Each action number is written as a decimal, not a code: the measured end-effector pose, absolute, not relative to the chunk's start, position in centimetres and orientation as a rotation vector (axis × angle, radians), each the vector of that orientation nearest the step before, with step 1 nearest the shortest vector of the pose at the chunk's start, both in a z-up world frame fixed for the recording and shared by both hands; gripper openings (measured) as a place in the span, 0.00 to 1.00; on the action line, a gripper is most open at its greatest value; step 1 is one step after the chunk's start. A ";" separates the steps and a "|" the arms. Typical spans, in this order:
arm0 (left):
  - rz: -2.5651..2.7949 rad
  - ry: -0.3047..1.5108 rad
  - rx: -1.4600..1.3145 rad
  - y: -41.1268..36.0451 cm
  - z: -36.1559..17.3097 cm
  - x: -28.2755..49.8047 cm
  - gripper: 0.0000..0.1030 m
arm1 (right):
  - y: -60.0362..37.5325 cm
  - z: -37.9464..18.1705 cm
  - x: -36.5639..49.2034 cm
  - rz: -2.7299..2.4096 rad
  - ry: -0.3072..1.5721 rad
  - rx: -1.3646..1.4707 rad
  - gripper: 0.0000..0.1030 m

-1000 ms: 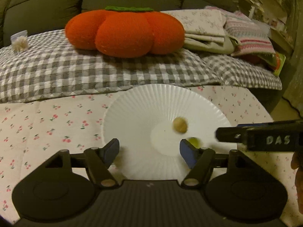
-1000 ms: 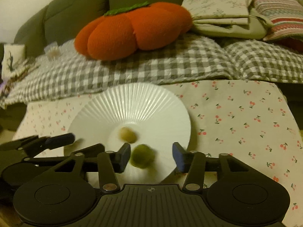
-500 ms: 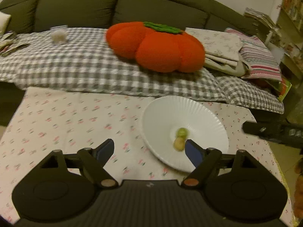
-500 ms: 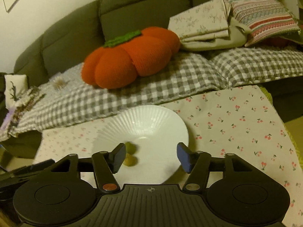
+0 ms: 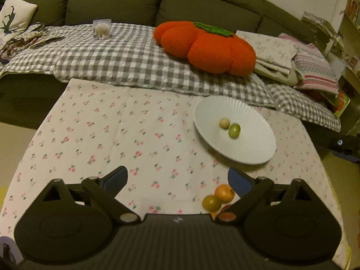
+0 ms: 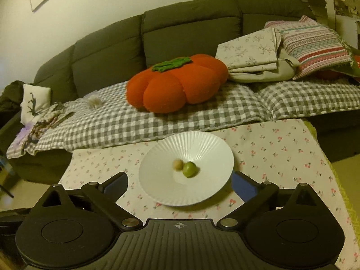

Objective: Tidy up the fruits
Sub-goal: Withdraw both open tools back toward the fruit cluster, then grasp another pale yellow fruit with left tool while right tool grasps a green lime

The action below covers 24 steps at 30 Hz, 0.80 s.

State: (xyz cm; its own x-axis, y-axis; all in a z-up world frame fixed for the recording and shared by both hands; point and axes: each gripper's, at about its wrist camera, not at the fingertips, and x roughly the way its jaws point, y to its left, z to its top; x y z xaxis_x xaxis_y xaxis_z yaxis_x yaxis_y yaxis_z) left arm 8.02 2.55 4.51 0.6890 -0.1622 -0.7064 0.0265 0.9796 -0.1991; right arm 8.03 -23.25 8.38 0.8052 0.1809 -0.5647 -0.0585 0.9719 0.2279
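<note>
Lower centre, left wrist view: the left gripper [image 5: 177,180] is spread wide with nothing between its blue pads.
Lower right, same view: a small round orange fruit [image 5: 224,193] touches a small round yellow-green fruit [image 5: 211,203] on the cherry-print tablecloth [image 5: 112,135], just inside the right-hand finger.
Right of centre: the white ribbed plate [image 5: 254,153] holds a small beige round fruit [image 5: 224,123] beside a small green round fruit [image 5: 234,130].
Right wrist view, lower centre: the right gripper [image 6: 180,183] is wide open and empty, with the plate's near rim between its fingers.
Key relation: the loose pair lies off-centre to the right of the left gripper, which seems the nearer one.
Long axis: none; the fruits are round.
</note>
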 end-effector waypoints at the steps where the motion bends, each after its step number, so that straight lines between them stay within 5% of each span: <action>1: -0.105 0.805 -0.170 2.6 4.4 7.7 0.93 | -23.0 8.1 7.7 0.122 0.635 0.200 0.98; 24: -0.034 0.936 -0.124 3.7 -0.7 6.7 0.91 | -22.4 1.7 6.8 0.119 0.913 0.302 0.92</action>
State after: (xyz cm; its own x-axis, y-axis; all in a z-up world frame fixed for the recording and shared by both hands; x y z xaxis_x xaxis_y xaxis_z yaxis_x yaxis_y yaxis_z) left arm 6.72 3.75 -0.69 0.5933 -0.0833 -0.8006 -0.0247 0.9923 -0.1215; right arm 6.82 -22.38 1.72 0.6083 0.2289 -0.7600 0.0260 0.9513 0.3072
